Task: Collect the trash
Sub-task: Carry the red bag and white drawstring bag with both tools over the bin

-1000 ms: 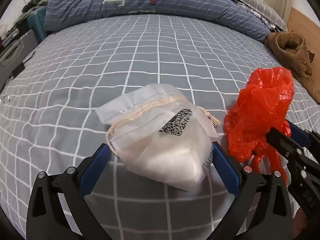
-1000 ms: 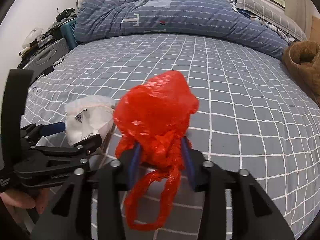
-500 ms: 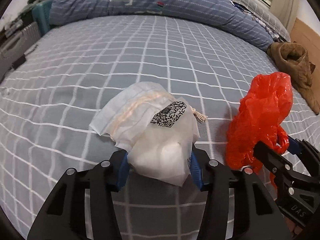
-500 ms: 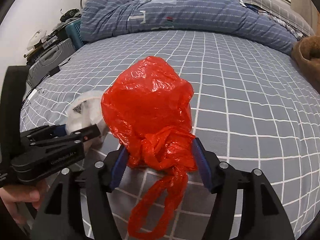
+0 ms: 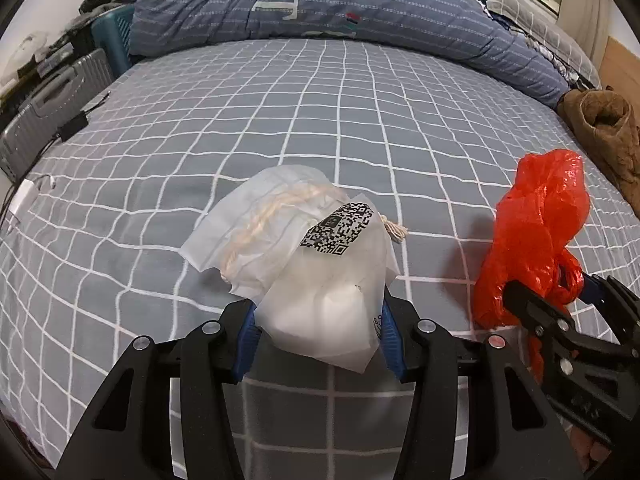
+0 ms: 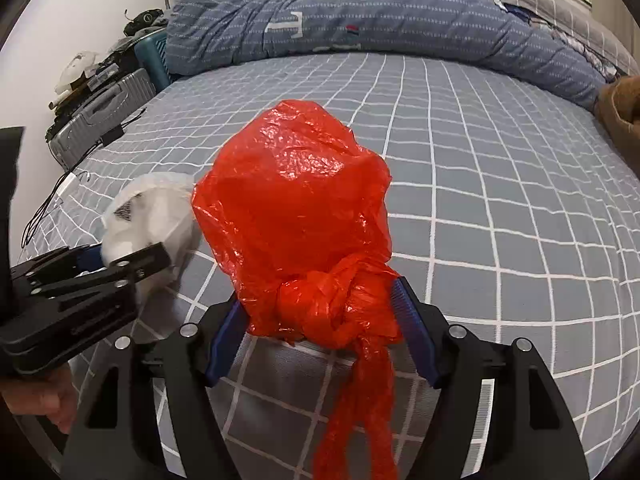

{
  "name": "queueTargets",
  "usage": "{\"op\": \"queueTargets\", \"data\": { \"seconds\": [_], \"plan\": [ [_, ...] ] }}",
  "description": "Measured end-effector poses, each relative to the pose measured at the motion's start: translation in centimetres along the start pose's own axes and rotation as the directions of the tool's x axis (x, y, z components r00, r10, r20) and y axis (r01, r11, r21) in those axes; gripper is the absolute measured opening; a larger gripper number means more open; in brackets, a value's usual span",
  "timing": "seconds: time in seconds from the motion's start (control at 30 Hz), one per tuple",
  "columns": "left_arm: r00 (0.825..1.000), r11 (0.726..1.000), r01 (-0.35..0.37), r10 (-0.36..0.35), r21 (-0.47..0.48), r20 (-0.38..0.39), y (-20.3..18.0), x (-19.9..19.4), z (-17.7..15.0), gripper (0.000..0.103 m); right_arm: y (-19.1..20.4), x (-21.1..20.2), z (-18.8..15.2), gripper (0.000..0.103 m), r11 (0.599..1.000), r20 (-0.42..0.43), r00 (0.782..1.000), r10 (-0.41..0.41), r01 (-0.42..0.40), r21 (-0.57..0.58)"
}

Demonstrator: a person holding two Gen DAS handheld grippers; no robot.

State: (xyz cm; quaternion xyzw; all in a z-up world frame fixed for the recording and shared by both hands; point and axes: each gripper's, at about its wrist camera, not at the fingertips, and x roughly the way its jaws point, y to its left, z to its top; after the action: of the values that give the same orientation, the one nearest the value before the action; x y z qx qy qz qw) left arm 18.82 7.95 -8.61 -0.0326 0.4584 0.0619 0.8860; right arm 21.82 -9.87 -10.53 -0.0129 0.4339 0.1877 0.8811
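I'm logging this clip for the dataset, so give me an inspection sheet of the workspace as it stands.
Surface: bed with grey, white-checked sheet.
Job's things: white bag with QR label and drawstring; knotted red plastic bag, handles hanging down.
Clutter: brown garment at the bed's right edge; bunched blue striped duvet at the far end.
Grippers: left gripper shut on the white bag; right gripper shut on the red plastic bag at its knot.
Cables: white charger and black cable on the bed's left edge.
Surroundings: grey suitcase and teal crate beside the bed, items piled on top.
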Motion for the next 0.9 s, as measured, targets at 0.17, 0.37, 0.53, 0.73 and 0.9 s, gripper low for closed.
{"op": "queueTargets", "data": {
  "seconds": [0.17, 0.37, 0.53, 0.73, 0.9],
  "plan": [
    [1.0, 1.0, -0.004, 0.004, -0.004, -0.004, 0.5, -0.3, 0.0, 0.049, 0.2, 1.3, -0.1, 0.053, 1.0, -0.042, 0.999, -0.023, 0.023, 0.01],
    [1.0, 1.0, 0.005, -0.005, -0.012, -0.01, 0.9, -0.7, -0.2, 0.049, 0.9, 1.1, 0.0, 0.047, 0.999, -0.051, 0.997, -0.05, 0.05, 0.009],
    [1.0, 1.0, 0.013, -0.013, 0.002, 0.003, 0.5, -1.7, -0.6, 0.049, 1.0, -0.8, -0.1, 0.047, 0.997, -0.015, 0.997, -0.077, 0.077, 0.006],
    [1.0, 1.0, 0.016, -0.016, 0.009, 0.013, 0.2, -2.9, -1.8, 0.049, 0.9, -3.0, -0.6, 0.048, 0.994, 0.023, 0.993, -0.112, 0.112, 0.009],
    [1.0, 1.0, 0.025, -0.025, 0.012, 0.01, -0.3, -3.8, -3.1, 0.049, 1.0, -4.7, -1.5, 0.048, 0.992, 0.041, 0.991, -0.127, 0.126, 0.026]
  ]
}}
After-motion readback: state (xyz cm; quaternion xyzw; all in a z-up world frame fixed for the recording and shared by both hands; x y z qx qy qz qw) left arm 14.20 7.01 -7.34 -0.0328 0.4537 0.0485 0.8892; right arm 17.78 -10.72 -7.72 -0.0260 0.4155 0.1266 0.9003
